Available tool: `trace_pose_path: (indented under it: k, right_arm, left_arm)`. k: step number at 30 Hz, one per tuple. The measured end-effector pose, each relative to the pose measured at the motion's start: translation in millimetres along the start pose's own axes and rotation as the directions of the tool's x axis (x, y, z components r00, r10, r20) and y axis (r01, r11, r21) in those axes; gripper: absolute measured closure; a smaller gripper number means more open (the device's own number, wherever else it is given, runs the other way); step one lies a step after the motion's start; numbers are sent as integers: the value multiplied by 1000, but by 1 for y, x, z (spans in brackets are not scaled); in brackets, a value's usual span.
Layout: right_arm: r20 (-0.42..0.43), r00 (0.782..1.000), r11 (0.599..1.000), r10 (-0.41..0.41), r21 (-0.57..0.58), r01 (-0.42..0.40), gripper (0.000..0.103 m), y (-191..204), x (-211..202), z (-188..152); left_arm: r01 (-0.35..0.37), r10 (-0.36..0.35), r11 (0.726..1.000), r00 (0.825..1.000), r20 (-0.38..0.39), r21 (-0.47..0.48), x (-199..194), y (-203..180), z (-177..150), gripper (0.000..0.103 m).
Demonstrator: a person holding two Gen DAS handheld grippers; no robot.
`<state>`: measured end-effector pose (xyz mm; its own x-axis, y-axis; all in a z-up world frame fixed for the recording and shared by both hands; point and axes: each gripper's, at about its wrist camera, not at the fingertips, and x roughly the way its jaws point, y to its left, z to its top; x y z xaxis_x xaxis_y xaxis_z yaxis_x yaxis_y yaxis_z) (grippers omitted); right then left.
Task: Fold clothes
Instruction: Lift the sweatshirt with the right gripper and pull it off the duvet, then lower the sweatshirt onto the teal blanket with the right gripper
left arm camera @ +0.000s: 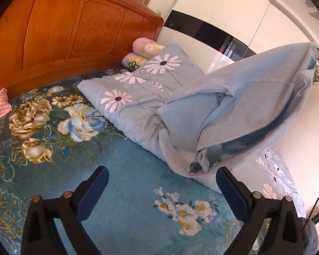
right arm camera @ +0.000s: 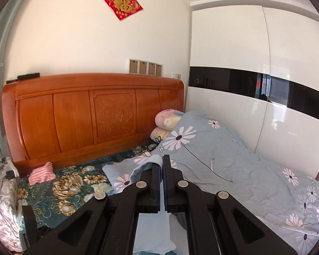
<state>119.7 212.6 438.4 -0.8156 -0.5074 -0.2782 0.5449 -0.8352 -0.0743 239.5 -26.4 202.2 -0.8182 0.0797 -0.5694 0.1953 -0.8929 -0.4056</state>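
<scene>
Folding has barely begun: right gripper [right arm camera: 162, 165] jaws pinch the pale-blue sweatshirt [left arm camera: 244, 106] aloft above the bed [left arm camera: 127, 170], left gripper [left arm camera: 161, 180] jaws spread, empty.

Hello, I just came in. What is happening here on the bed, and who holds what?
A person with a gripper in each hand is folding clothes on a bed. The right gripper is shut on a light blue garment and holds it up in the air, so it hangs down over the daisy-print quilt. The left gripper is open and empty above the teal flowered bedspread, near the garment's lower edge. No fold is made yet.
</scene>
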Motion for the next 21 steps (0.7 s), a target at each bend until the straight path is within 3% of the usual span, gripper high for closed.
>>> trace_pose_path:
  k: [3,7,11,14,17,19,21]
  right_arm:
    - [96,995,999,41,-22,-39,101,13,-50,16]
    - [125,990,997,71,-36,-68,101,20,-74,23]
    - [-5,993,993,119,17,-119,101,14,-45,-7]
    - [-164,981,992,106,84,-93,101,2,-4,-59]
    - [-354,934,984,52,180,14,101,-26,24,-136]
    - [-475,880,969,28,230,94,101,-44,42,-188]
    - [-589,808,947,14,268,179,101,-62,60,-239]
  left_arm:
    - [-11,8,998,999,49,59,-32,-17,0,1]
    - [-15,7,991,998,62,130,-54,-37,-13,0]
    - [-22,21,986,1000,7,167,-51,-48,-32,0]
    - [-27,35,981,999,-39,191,-47,-55,-47,0]
    - [-32,51,976,995,-85,216,-43,-62,-61,0]
    - [-34,62,972,991,-115,232,-40,-66,-71,0]
    - [-39,77,969,986,-149,243,-35,-68,-79,0]
